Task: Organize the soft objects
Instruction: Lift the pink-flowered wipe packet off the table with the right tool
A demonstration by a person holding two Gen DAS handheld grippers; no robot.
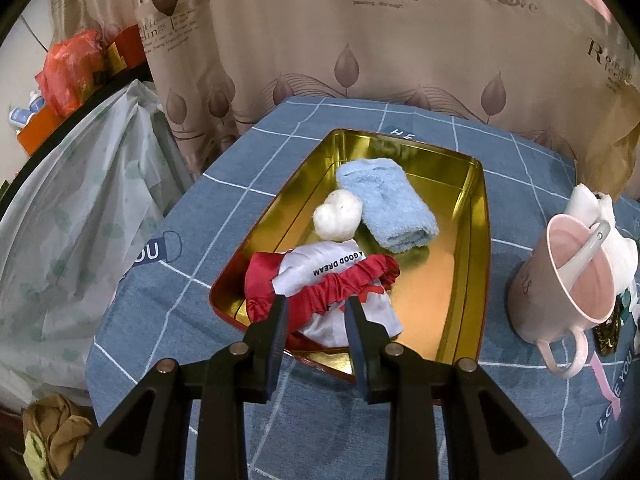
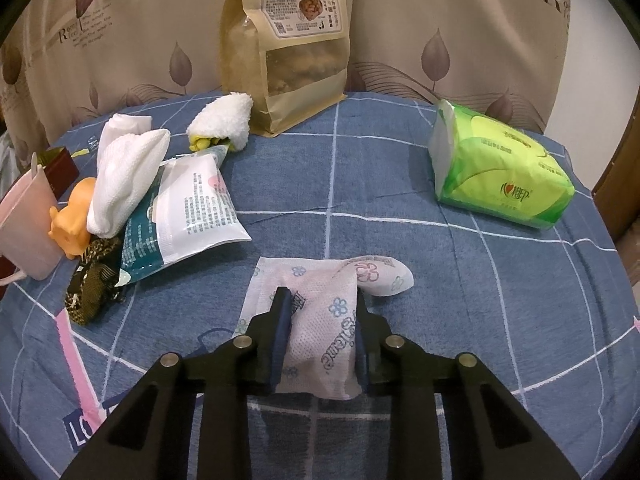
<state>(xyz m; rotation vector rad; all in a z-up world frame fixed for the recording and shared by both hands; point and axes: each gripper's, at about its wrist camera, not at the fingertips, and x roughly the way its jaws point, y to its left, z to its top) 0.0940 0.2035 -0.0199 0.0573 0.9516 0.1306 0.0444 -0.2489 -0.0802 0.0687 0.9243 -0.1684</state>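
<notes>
In the left wrist view a gold tin tray [image 1: 460,272] holds a rolled blue towel [image 1: 390,208], a white cotton ball [image 1: 338,216] and a red-and-white satin eye mask [image 1: 332,288]. My left gripper [image 1: 316,304] is open, its fingers on either side of the mask's red band, just above it. In the right wrist view my right gripper [image 2: 320,300] is shut on a white floral-print soft pack [image 2: 324,320] that rests on the blue tablecloth.
A pink mug with a spoon [image 1: 560,280] stands right of the tray. In the right wrist view lie white rolled cloths [image 2: 128,172], a white towel roll [image 2: 228,120], a flat packet [image 2: 192,208], an orange toy [image 2: 74,216], a snack bag [image 2: 288,40] and a green tissue pack [image 2: 500,172].
</notes>
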